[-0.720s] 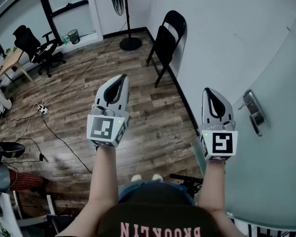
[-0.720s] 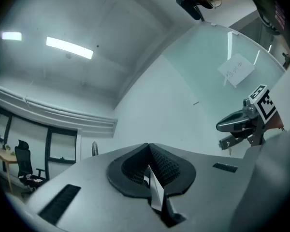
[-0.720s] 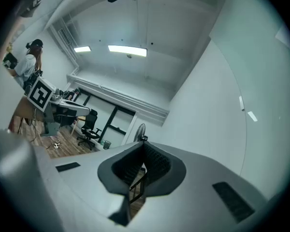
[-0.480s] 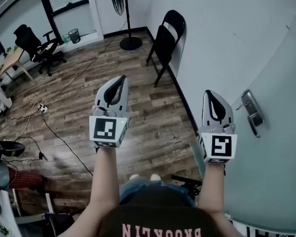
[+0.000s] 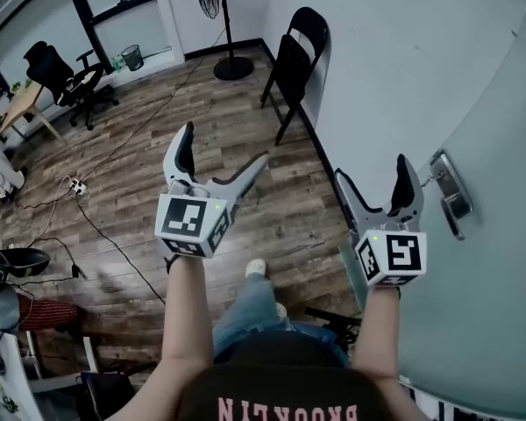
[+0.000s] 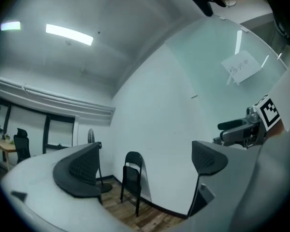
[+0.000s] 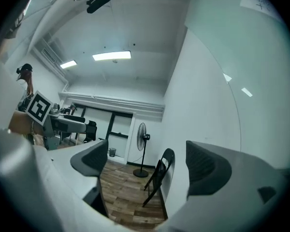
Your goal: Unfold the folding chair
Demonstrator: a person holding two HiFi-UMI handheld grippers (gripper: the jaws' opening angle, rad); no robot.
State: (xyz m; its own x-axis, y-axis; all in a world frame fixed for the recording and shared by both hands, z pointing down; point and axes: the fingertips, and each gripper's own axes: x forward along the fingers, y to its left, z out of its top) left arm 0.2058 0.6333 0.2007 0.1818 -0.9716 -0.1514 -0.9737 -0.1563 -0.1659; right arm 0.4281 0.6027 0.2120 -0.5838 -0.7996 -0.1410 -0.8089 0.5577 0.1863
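Against the white wall point(image 5: 377, 51), the folded black metal chair point(image 5: 296, 64) is leaning, well beyond left gripper point(image 5: 226, 145) and right gripper point(image 5: 372, 168), jaws gaping empty.

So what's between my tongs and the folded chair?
Only bare wooden floor, in the head view. Left tongs and right tongs are open, empty; the folding chair stands folded by the wall.
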